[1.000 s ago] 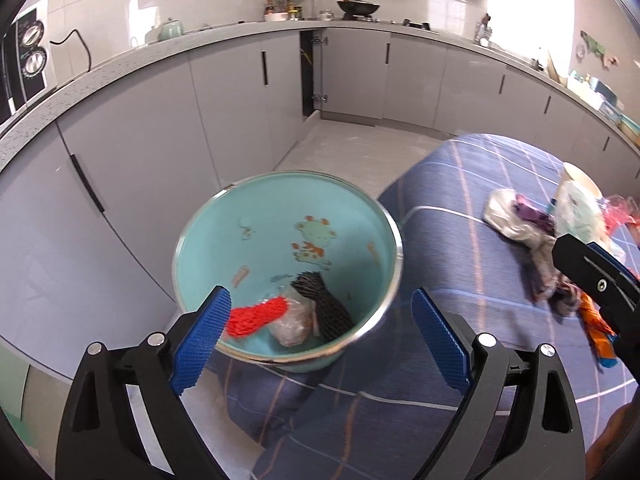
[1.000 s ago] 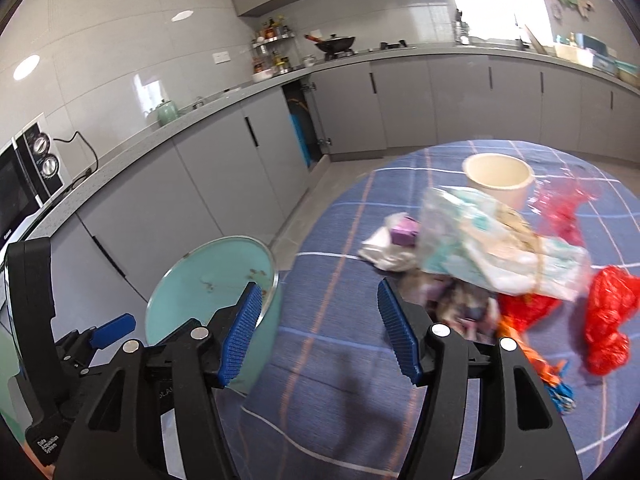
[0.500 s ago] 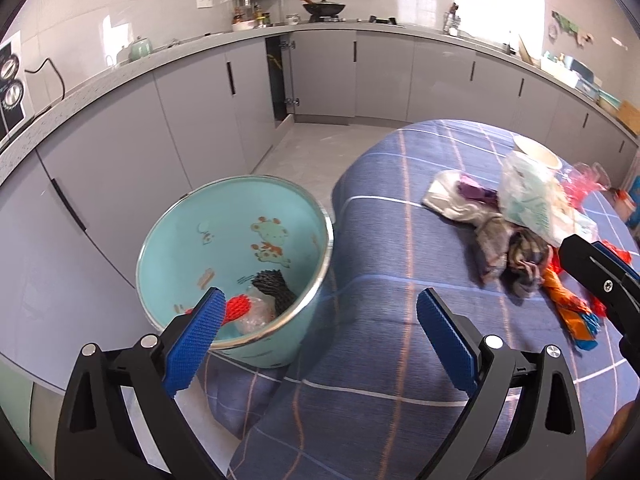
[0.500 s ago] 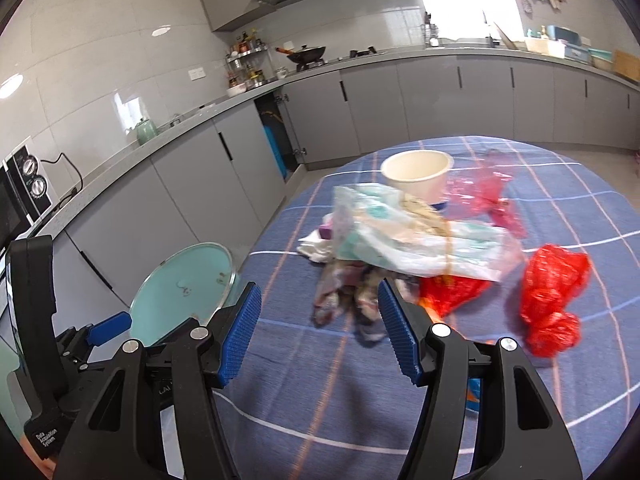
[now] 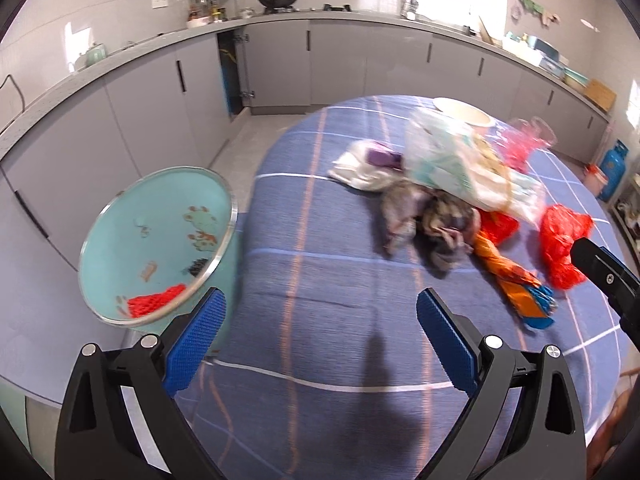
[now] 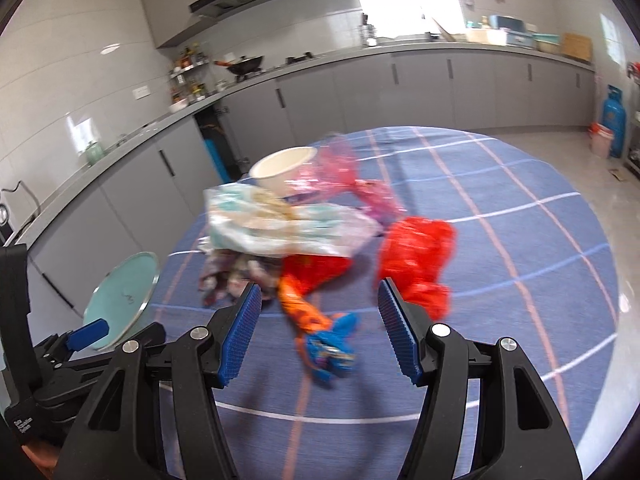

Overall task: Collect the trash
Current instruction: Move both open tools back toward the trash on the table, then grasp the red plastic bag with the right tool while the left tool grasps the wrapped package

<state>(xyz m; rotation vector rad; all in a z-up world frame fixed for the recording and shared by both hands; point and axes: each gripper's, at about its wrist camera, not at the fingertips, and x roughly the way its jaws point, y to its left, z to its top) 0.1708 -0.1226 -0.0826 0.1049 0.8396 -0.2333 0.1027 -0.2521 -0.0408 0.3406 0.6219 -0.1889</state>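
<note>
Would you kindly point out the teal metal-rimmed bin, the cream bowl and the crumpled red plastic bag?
Teal metal-rimmed bin (image 5: 160,240), left wrist view, inner wall.
Cream bowl (image 6: 280,170), right wrist view, outer side.
Crumpled red plastic bag (image 6: 416,256), right wrist view, middle.

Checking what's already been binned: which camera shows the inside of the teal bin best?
The left wrist view. It looks down into the teal bin, showing red netting and a dark scrap at the bottom. The right wrist view catches only the bin at a shallow angle, its contents hidden.
</note>
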